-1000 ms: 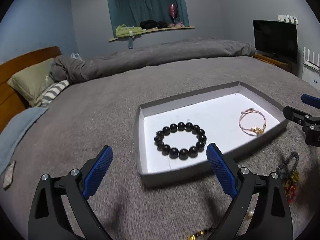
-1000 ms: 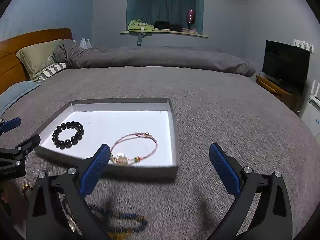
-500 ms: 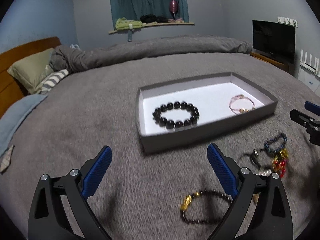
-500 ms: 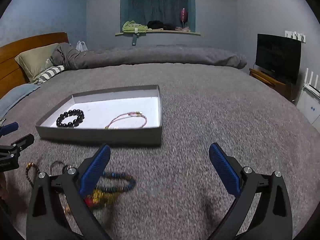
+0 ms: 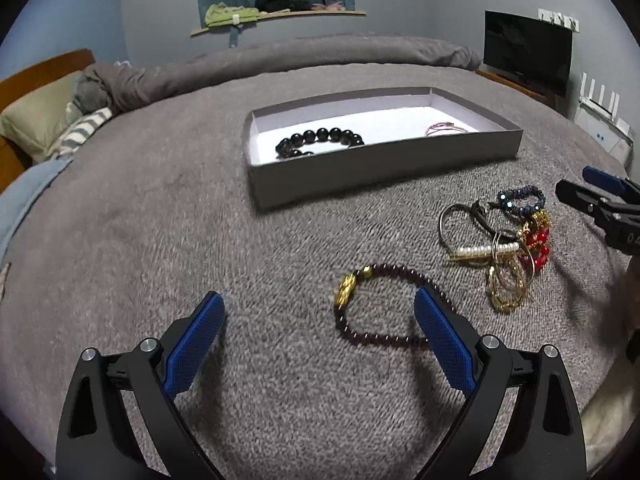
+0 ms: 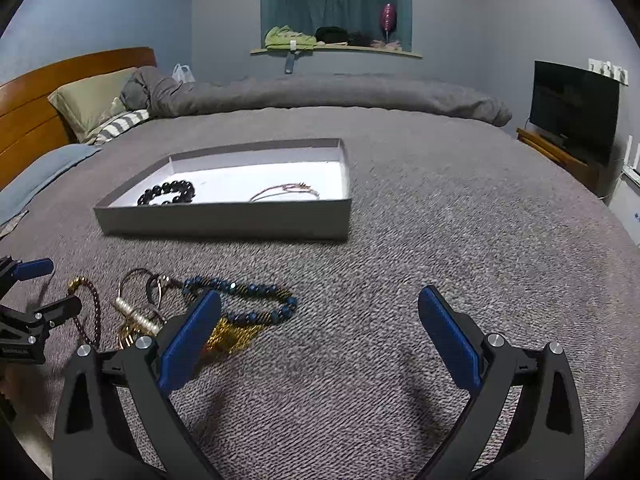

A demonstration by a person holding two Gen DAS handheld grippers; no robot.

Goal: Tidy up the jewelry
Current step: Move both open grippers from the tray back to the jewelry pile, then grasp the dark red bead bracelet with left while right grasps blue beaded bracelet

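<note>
Grey blanket [image 5: 160,208] covers your bed, headboard [image 6: 36,108] at left, TV [image 6: 572,108] at right. Your grey tray [image 6: 224,222] holds a black bead bracelet [image 6: 168,193] left and a pink cord bracelet [image 6: 286,191] right. Nearer you, a maroon bracelet [image 5: 384,304] lies flat beside a tangled pile [image 5: 504,240]. Both the left tool [image 5: 316,336] and right tool [image 6: 320,336] are released, empty.

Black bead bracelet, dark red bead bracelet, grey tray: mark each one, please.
black bead bracelet [image 5: 320,142]: left wrist view, on its far arc of beads.
dark red bead bracelet [image 5: 384,338]: left wrist view, near strand.
grey tray [image 5: 380,168]: left wrist view, near outer wall.
</note>
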